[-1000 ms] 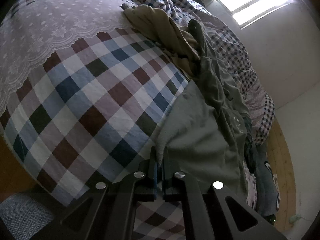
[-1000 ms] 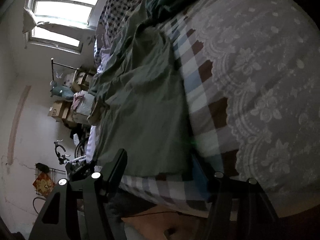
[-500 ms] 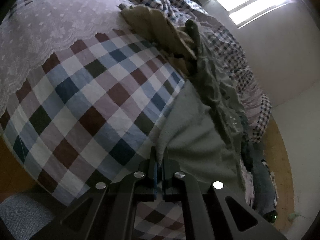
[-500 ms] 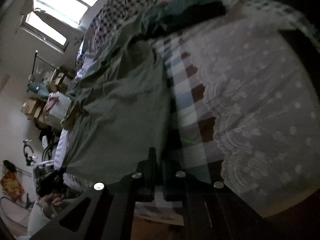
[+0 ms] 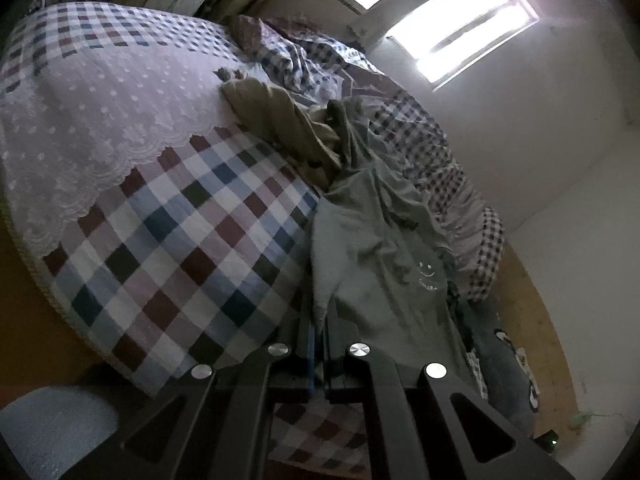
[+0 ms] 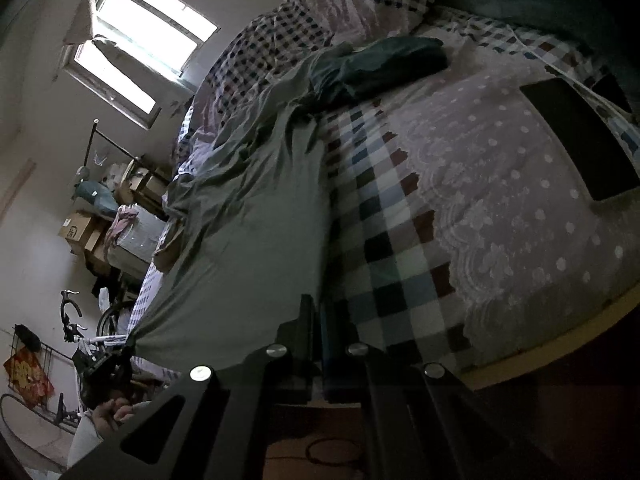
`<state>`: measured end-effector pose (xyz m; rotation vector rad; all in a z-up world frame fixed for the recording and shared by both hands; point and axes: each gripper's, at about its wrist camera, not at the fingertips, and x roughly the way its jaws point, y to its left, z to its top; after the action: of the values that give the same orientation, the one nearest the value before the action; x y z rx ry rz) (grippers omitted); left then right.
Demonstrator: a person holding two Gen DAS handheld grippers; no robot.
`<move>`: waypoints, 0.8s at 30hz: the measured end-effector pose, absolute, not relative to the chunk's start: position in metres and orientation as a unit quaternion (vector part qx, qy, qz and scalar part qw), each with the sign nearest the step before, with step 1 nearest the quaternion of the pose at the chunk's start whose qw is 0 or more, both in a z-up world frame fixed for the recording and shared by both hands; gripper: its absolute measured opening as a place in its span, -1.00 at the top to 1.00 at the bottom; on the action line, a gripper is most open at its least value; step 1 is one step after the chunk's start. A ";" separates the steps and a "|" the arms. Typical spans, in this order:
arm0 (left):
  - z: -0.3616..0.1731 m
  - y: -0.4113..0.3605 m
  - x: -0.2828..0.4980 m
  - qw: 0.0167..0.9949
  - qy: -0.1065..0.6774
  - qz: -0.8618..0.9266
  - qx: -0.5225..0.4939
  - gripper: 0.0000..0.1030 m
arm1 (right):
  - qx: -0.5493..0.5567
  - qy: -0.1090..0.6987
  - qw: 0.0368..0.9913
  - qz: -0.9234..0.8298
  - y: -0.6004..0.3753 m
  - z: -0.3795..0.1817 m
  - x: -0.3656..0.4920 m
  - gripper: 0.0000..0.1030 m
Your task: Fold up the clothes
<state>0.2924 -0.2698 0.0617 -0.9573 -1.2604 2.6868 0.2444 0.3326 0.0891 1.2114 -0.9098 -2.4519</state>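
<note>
Between my left jaws, which are pressed together, a corner of the grey-green shirt point(image 5: 384, 256) is pinched; the cloth rises out of the left gripper point(image 5: 320, 320) as a narrow tongue and widens ahead and to the right of it. A small smiley print shows on the shirt to the right of those jaws. Left of them lies the checked bedspread point(image 5: 180, 240) of the bed, with a white lace cover point(image 5: 80, 120) farther ahead on the left. Straight ahead, beyond the shirt, a tan garment point(image 5: 280, 128) lies crumpled against it, and rumpled checked bedding sits behind that, under a bright window point(image 5: 440, 20).

My right gripper point(image 6: 320, 320) also has its jaws brought fully together. The shirt's near edge point(image 6: 248, 248) runs right up to them on the left, and the cloth seems to be caught between them, though the pads themselves are too dark to make out clearly. From there the hem stretches taut leftward to my other gripper, seen low on the left with a hand point(image 6: 112, 412) behind it. Ahead of the right jaws the shirt spreads over the bed; a dark folded garment point(image 6: 384, 64) lies far ahead, and a black flat rectangle point(image 6: 580, 140) rests on the lace to the right.
</note>
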 end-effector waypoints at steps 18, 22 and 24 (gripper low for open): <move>0.034 -0.270 0.290 -0.124 -0.321 0.838 -0.423 0.45 | 0.432 -0.334 -0.017 -0.837 0.353 0.059 0.222 0.90; 0.040 -0.270 0.293 -0.109 -0.325 0.853 -0.394 -0.02 | 0.406 -0.342 -0.029 -0.847 0.348 0.066 0.213 0.84; 0.044 -0.267 0.290 -0.085 -0.329 0.860 -0.381 -0.17 | 0.406 -0.339 -0.026 -0.849 0.340 0.066 0.205 0.74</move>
<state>0.2899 -0.2674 0.0444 -1.2654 -1.0945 2.8581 0.2046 0.3396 0.0657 1.2957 -1.0823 -2.7107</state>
